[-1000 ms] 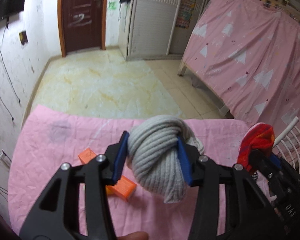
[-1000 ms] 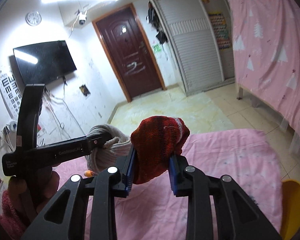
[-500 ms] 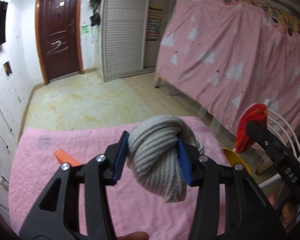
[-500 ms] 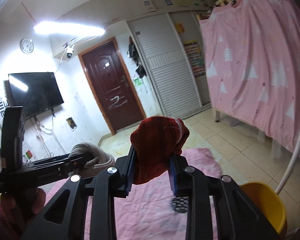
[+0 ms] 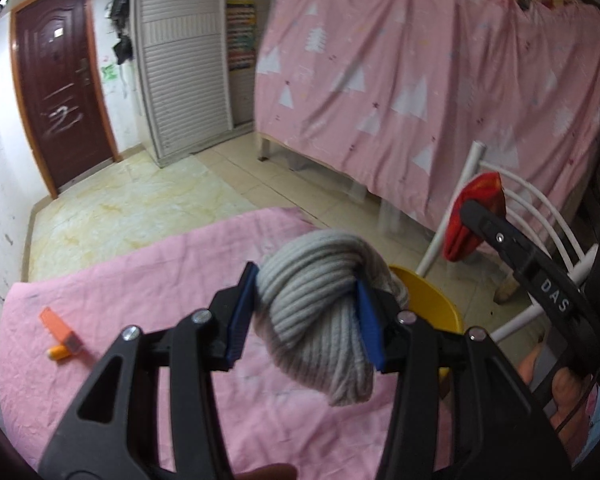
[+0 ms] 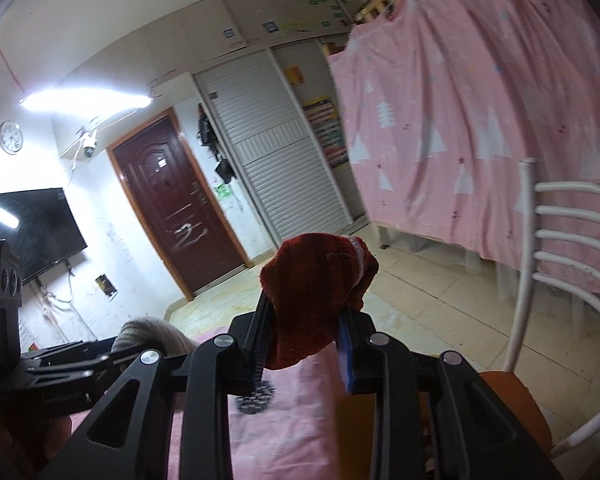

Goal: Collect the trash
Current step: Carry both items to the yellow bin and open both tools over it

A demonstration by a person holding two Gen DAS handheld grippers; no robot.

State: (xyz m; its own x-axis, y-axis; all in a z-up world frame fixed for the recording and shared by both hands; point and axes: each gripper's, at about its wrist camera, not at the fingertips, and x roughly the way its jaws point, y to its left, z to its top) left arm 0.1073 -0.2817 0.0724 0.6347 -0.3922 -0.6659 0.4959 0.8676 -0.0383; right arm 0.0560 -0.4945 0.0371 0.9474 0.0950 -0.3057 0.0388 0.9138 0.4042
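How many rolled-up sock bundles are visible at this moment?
2: a grey bundle clamped in the left hand-held gripper, and a red bundle clamped in the right hand-held gripper. Others may be hidden.

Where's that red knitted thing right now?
The red knitted bundle is pinched in the right gripper, held up above the pink-covered table. In the left wrist view it shows at right, before the white chair.

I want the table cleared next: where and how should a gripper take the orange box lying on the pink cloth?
Grip the orange box across its narrow width at mid-length, from straight above; it lies flat and elongated on the pink cloth, long sides exposed.
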